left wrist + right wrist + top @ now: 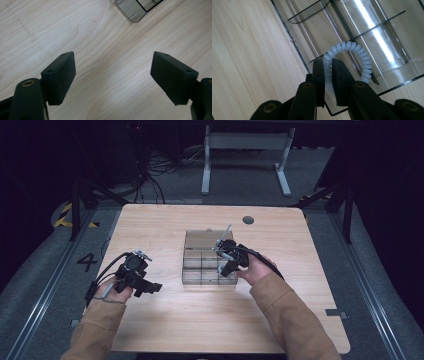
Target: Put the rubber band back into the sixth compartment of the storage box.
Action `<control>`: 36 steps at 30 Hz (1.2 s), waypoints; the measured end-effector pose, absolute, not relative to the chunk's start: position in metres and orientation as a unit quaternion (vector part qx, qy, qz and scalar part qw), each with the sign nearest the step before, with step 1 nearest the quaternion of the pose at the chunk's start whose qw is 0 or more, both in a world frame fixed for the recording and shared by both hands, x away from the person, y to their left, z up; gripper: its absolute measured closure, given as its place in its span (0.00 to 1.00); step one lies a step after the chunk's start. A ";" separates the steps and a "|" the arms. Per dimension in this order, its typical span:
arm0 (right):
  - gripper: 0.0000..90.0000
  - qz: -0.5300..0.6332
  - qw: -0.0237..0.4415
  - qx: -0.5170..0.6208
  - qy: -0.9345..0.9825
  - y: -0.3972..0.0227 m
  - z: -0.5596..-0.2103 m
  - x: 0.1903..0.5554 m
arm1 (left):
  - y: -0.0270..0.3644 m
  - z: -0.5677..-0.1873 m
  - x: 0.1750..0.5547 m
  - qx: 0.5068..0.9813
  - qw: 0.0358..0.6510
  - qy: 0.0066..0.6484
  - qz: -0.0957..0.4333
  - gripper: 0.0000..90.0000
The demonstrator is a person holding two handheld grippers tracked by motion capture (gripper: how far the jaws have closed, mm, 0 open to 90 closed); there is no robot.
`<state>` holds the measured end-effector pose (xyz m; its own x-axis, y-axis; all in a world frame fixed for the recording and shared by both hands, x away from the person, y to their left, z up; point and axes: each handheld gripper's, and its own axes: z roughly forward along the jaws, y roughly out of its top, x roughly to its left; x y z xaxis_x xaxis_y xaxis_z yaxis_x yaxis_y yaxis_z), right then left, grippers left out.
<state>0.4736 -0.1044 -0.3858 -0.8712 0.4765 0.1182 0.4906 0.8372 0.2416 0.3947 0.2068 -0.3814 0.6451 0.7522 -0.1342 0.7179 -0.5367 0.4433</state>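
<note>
A painted "4" [87, 262] is readable on the floor left of the worktop [165, 320]; no other writing legible. Right tool [327, 65] pinches a pale spiral hair tie [352, 48] over a compartment at the near right corner of the clear divided box [192, 240], mid-worktop. Left tool [113, 75] spread wide over bare wood, well left of the box.

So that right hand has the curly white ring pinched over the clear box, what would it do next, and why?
Probably lower it slightly and open. The right tool is shut on the spiral hair tie, which hangs over a compartment of the clear organizer box at a divider. The left tool waits open over bare table.
</note>
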 end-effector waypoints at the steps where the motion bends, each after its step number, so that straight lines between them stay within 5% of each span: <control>1: 0.90 -0.131 0.028 -0.253 -0.958 -0.105 -0.386 0.474 | 0.207 -0.381 0.395 0.876 0.236 0.420 0.036 0.23; 36: 0.90 -0.134 0.052 -0.272 -0.952 -0.108 -0.404 0.481 | 0.205 -0.382 0.394 0.877 0.235 0.418 0.037 0.23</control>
